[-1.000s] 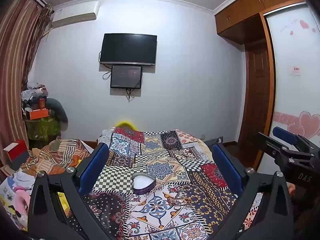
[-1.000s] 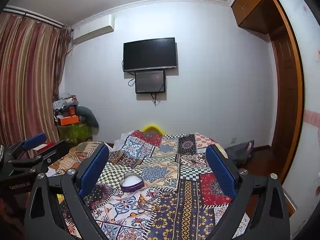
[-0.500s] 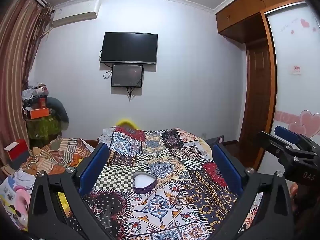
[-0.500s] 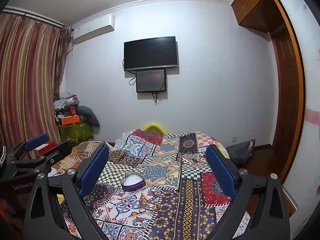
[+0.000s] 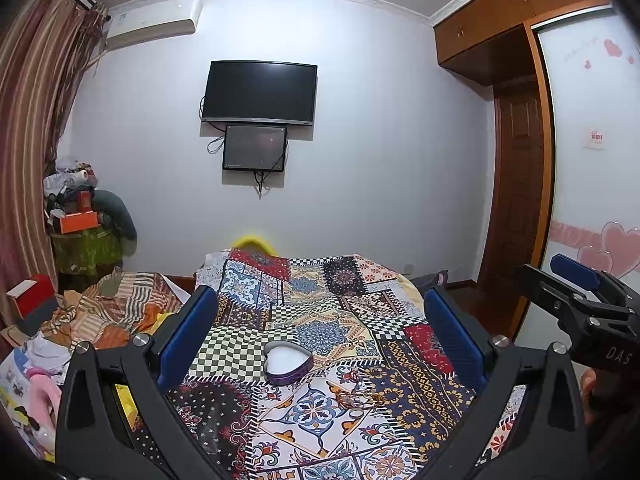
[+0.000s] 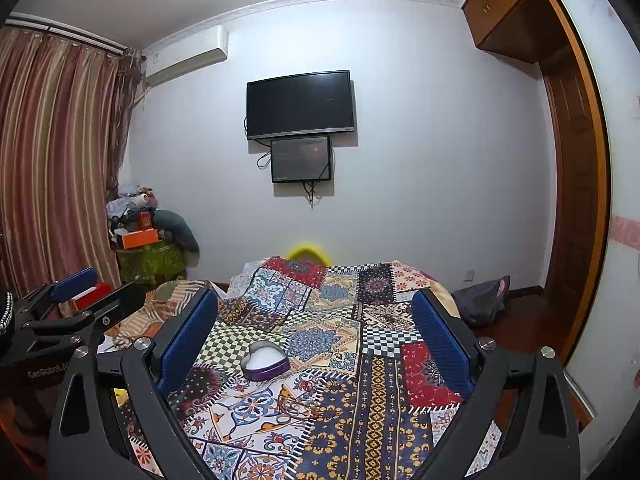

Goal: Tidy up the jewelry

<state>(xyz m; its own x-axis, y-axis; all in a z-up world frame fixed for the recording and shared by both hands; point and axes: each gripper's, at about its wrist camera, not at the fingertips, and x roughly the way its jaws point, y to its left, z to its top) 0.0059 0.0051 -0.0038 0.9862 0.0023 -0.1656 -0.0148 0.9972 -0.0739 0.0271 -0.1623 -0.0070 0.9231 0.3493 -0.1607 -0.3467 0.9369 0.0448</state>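
Both grippers hover level over the bed, jaws spread wide and holding nothing: the left gripper and, beside it, the right gripper. Just ahead, small jewelry lies on the quilt; beyond sits the heart-shaped box.

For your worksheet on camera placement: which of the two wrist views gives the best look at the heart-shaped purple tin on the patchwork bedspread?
The left wrist view: the heart-shaped purple tin sits near centre, its heart outline and pale inside facing the lens. The right wrist view shows it too, whole but left of centre and seen more obliquely.
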